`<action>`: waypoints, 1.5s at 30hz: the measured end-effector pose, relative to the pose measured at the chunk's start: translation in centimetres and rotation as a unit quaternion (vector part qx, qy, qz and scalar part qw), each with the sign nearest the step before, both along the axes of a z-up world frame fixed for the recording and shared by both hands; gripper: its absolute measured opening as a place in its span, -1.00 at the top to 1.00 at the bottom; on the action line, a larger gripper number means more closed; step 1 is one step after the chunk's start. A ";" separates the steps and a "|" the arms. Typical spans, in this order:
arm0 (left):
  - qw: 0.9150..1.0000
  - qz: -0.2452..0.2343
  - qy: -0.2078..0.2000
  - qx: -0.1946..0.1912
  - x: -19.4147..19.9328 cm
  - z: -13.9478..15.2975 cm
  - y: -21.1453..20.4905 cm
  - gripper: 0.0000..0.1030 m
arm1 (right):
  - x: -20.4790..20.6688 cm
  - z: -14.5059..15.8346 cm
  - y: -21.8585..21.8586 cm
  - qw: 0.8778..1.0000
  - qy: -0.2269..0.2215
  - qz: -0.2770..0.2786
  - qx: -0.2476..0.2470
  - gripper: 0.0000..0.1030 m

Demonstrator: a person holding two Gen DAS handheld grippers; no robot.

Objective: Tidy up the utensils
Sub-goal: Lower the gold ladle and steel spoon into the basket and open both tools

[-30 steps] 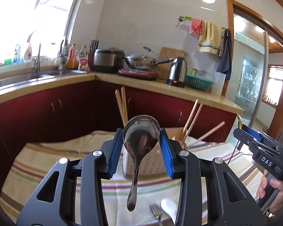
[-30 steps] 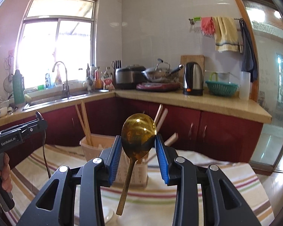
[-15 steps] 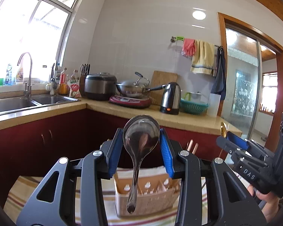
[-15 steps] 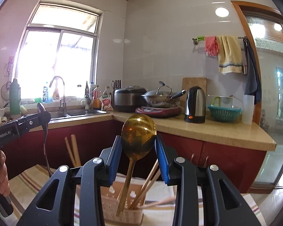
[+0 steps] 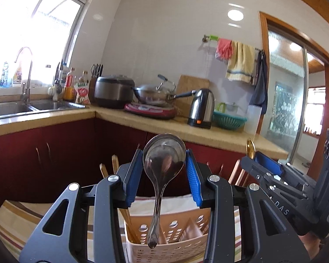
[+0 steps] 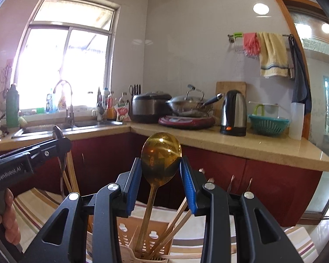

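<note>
Two spoons are travelling with me toward the beige perforated plastic utensil caddy [image 5: 164, 236]. My left gripper [image 5: 164, 171] is clamping the bowl of a silver metal spoon [image 5: 162, 175], handle hanging just above the caddy's rim. My right gripper [image 6: 161, 173] is pinching a gold-coloured spoon [image 6: 159, 164], its handle already dipping into the caddy beside the wooden chopsticks [image 6: 175, 225]. A second ago the caddy sat farther off; now I am closing in, so release looks near.
</note>
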State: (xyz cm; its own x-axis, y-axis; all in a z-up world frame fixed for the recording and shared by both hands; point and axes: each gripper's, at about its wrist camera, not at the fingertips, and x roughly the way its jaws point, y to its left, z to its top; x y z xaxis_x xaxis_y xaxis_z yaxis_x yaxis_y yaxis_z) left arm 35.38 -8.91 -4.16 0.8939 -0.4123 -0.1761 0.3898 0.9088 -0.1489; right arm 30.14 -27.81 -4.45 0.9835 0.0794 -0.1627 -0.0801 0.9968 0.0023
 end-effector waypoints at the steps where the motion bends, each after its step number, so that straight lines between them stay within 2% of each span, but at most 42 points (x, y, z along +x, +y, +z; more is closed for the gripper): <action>1: 1.000 0.000 0.005 0.003 0.3 -0.7 -0.1 0.26 | 0.2 -0.5 0.1 1.000 0.006 0.001 -0.003 0.29; 7: 0.999 0.003 0.035 0.010 1.8 -3.5 -0.3 0.26 | 0.8 -3.0 0.7 0.999 0.036 0.006 -0.011 0.29; 11: 0.999 -0.001 0.042 0.002 2.0 -3.9 0.0 0.26 | 0.6 -3.5 1.2 0.999 0.038 0.007 -0.018 0.29; 16: 1.000 0.003 0.006 0.006 0.4 -2.0 0.3 0.26 | 0.5 -2.8 0.8 0.999 0.031 0.006 -0.012 0.29; 20: 0.999 0.001 -0.031 -0.010 -0.6 0.1 0.6 0.26 | 0.5 -2.7 0.9 0.999 0.028 0.006 -0.013 0.29; 25: 0.998 0.004 -0.057 -0.016 0.0 0.9 0.1 0.26 | 0.7 -2.8 0.9 0.999 0.030 0.008 -0.010 0.29; 30: 0.999 0.008 -0.036 -0.025 2.0 -1.2 0.0 0.26 | 0.8 -3.0 0.9 0.999 0.030 0.011 -0.008 0.29; 35: 1.000 0.022 -0.005 -0.016 3.2 -3.8 0.3 0.26 | 1.0 -3.7 0.9 0.999 0.036 0.014 -0.010 0.29; 40: 1.000 0.019 0.020 -0.012 3.7 -5.2 0.4 0.25 | 1.1 -4.5 1.5 0.999 0.044 0.016 -0.016 0.29; 45: 1.000 0.019 0.022 0.003 3.3 -5.7 0.2 -0.01 | 1.3 -4.9 1.6 0.998 0.053 0.015 -0.015 0.29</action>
State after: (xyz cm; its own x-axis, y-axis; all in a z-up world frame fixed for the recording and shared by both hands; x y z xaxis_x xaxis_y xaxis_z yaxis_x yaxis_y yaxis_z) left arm 38.73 -8.68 -9.86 0.9004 -0.3764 -0.2184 0.3473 0.9239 -0.1605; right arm 31.43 -26.24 -9.36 0.9579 0.1024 -0.2681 -0.1113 0.9936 -0.0182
